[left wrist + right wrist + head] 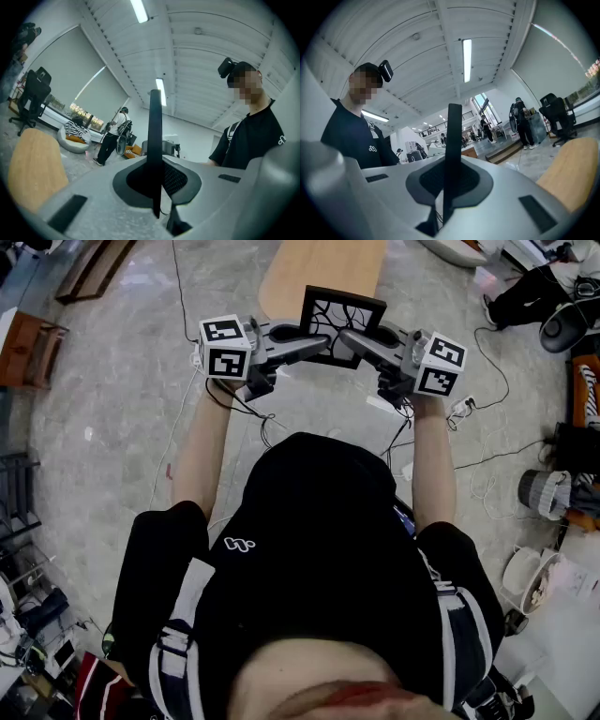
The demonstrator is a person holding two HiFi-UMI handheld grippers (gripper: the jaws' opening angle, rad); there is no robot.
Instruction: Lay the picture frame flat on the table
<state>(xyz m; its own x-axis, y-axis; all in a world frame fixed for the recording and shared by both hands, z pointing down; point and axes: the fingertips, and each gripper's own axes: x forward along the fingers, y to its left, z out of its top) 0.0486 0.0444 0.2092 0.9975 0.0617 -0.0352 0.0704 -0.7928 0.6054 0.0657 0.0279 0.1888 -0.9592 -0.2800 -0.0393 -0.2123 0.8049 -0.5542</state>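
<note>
Pinching the picture frame (343, 307) by its thin side edges above the near end of the table (314, 268), left gripper (317, 345) and right gripper (360, 339) jaws narrowly clamped on it, we judge it light, rigid, perhaps fragile-faced.

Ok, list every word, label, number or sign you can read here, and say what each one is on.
No text can be read in any view.
orange item at the head view's right edge: white lettering, too blurred to read.
black shirt: a small white logo, a symbol, not letters.
marker cubes: black-and-white square patterns, no words.
picture frame: branching lines only, no print.
</note>
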